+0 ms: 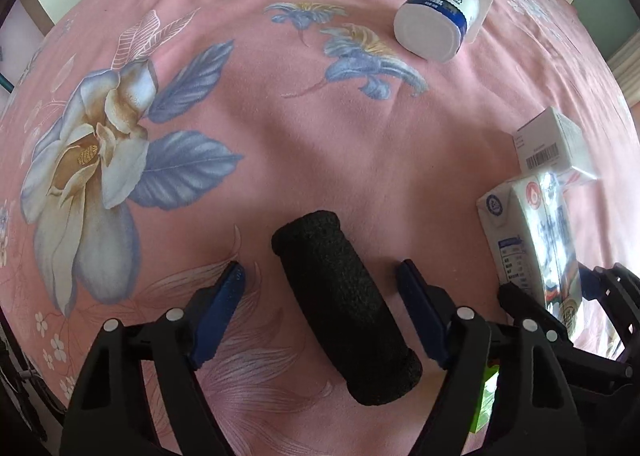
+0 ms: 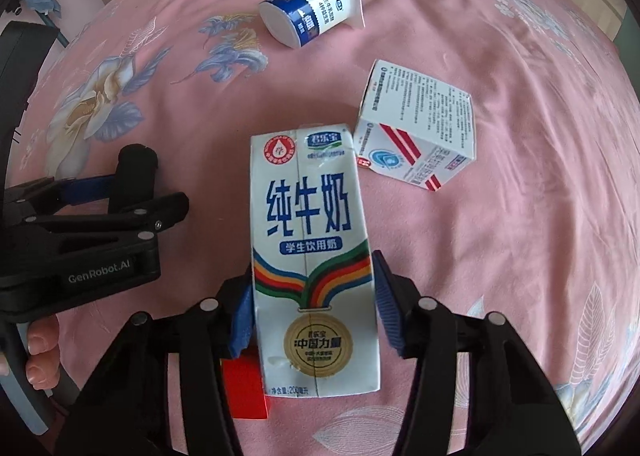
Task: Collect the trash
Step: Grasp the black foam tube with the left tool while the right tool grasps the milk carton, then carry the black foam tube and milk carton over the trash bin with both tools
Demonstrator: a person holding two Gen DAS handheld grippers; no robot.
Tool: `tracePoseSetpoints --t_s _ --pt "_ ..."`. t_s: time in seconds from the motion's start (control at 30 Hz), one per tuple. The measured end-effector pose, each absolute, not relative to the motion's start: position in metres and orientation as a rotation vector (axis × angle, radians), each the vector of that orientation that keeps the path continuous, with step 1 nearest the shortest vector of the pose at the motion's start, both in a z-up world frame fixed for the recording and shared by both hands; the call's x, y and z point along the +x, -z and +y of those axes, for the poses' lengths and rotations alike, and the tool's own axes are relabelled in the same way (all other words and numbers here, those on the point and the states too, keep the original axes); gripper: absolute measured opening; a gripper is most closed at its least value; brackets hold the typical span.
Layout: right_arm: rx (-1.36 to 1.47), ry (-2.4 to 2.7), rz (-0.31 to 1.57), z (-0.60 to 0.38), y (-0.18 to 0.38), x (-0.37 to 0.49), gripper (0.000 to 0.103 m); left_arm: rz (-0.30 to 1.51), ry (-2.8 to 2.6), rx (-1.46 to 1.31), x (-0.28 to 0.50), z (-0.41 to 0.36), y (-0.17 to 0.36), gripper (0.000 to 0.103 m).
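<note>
my right gripper (image 2: 314, 304) is clamping a white milk carton (image 2: 314, 256) between its blue pads, one pad pressing each side of the carton's lower half, and it is holding the carton above the pink flowered bedsheet (image 2: 500, 256). my left gripper (image 1: 320, 276) is hanging released, its fingers spread on either side of a black foam roll (image 1: 344, 308) that is lying on the sheet between them without touching either. a yogurt cup (image 2: 310, 10) is lying on its side farther up the sheet, and a small white box (image 2: 416, 132) is sitting just beyond the carton's top corner.
</note>
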State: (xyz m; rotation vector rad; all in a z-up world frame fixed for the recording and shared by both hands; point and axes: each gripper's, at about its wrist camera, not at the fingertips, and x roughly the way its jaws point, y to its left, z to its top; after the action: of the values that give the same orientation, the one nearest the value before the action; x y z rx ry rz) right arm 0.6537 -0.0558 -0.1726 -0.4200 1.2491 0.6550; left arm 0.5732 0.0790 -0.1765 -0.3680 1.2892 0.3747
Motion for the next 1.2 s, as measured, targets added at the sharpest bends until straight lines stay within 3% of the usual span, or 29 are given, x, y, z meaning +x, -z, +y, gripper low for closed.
tracePoseSetpoints --t_s 0.07,0.17,0.5,1.2 --pt "-0.439 -0.645 1.238 -0.055 0.173 0.652 0.049 1.278 -0.347 -0.35 0.575 0.077 0.175 0.049" --pt "-0.444 -0.631 1.229 -0.056 0.169 0.648 0.049 1.281 -0.301 -0.317 0.577 0.075 0.173 0.042" --pt "-0.459 -0.577 1.154 -0.079 0.114 0.621 0.049 1.25 -0.222 -0.166 0.559 0.071 0.136 0.039" --pt "-0.529 -0.515 0.774 -0.111 -0.13 0.414 0.048 0.83 -0.045 0.195 0.381 0.032 -0.104 0.039"
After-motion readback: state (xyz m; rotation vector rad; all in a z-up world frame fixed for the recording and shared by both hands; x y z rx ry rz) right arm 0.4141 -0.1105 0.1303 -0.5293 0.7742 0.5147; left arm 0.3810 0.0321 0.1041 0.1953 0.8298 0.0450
